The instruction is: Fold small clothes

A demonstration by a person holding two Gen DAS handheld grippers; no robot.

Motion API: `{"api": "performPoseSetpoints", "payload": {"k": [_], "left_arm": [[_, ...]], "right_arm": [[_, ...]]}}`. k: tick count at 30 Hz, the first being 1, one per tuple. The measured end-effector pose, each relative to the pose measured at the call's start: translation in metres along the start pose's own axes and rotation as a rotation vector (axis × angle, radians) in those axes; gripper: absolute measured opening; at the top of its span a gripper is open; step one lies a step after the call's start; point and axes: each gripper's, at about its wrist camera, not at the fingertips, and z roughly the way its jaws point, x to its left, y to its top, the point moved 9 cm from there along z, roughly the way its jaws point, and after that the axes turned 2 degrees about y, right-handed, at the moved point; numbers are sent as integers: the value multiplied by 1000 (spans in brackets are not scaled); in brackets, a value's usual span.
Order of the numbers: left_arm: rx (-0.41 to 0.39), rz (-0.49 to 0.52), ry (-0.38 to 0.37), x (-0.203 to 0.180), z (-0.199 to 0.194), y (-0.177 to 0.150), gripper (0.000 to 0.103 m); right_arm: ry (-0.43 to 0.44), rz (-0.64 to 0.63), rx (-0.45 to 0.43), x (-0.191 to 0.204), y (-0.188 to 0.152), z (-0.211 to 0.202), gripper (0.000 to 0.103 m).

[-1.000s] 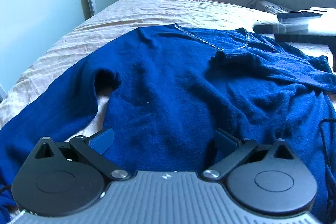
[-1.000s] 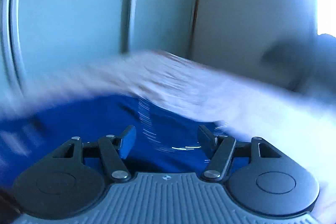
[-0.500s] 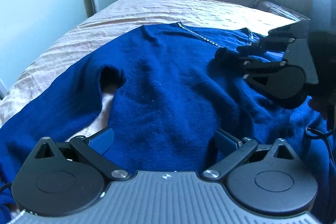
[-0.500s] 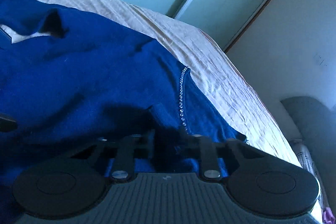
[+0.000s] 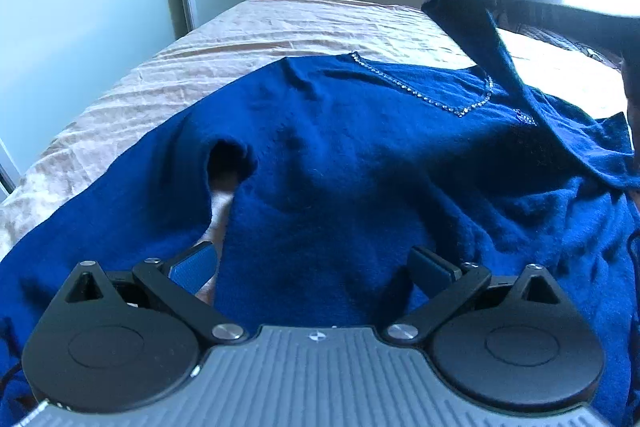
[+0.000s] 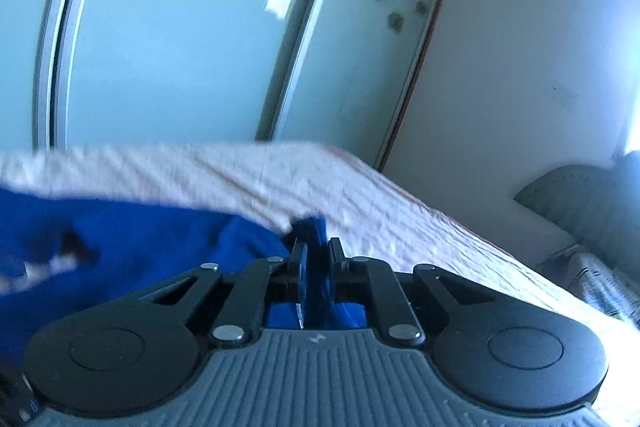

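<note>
Left wrist view: angled down, close over the blue sweater [image 5: 360, 155] on the bed [image 5: 280, 27]. Right wrist view: nearly level, low above the bed [image 6: 400, 211] — facing the sliding doors [image 6: 180, 47]. Shared: sweater, bed, doors.

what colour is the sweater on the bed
Deep blue sweater, sparkly neckline trim; clearest in the left wrist view.

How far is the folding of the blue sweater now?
Early. The sweater lies mostly spread flat on the bed, no fold finished. In hand: the right gripper has just closed on one sleeve and lifts it. The left gripper is open over the hem. Left: both sleeves, then the body.
</note>
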Motion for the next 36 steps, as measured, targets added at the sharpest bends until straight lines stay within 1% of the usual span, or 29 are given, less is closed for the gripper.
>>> {"api": "performPoseSetpoints", "payload": {"k": [4, 10, 12, 15, 17, 18, 19, 20, 21, 23, 24, 27, 28, 29, 30, 31, 32, 33, 34, 36], "left_arm": [[2, -12, -2, 3, 0, 0, 102], [2, -8, 4, 6, 0, -1, 102], [4, -11, 4, 7, -1, -1, 102], [2, -19, 8, 13, -3, -2, 102], [2, -32, 8, 17, -3, -3, 102], [5, -39, 7, 19, -2, -3, 102], [8, -48, 5, 21, -1, -4, 102], [11, -56, 2, 22, 0, -4, 102], [15, -63, -1, 23, 1, -4, 102], [22, -68, -10, 21, 2, -5, 102], [22, -65, -12, 20, 2, -5, 102], [19, -42, -8, 16, 0, -6, 102], [17, -35, -6, 16, -1, -7, 103], [17, -33, -4, 16, -1, -7, 103], [17, -34, -3, 17, -1, -7, 103], [20, -39, -2, 19, -1, -8, 103], [23, -45, -1, 21, 0, -8, 102], [24, -51, 0, 23, 0, -9, 102], [25, -59, 2, 25, 0, -9, 102], [27, -74, 2, 29, 0, -9, 102]], "right_arm": [[28, 92, -47, -1, 18, 1, 10], [76, 155, -60, 12, 28, 15, 10], [92, 151, -45, 17, 27, 22, 10], [113, 114, 39, 22, 12, 32, 10], [111, 75, 105, 23, -9, 35, 17], [101, 58, 132, 22, -19, 36, 29], [96, 43, 154, 21, -31, 34, 46], [105, 32, 170, 22, -41, 32, 57], [113, 27, 179, 23, -49, 30, 71], [129, 15, 186, 27, -60, 27, 72], [125, 4, 191, 30, -63, 28, 71], [71, -81, 218, 40, -67, 42, 70], [70, -109, 230, 45, -70, 48, 69], [72, -130, 242, 49, -72, 53, 68], [69, -152, 261, 54, -76, 59, 64], [64, -169, 275, 56, -79, 67, 57], [66, -161, 266, 57, -79, 69, 50], [78, -132, 274, 56, -78, 72, 26], [91, -87, 291, 54, -78, 76, 11], [87, -31, 288, 48, -76, 78, 8]]}}
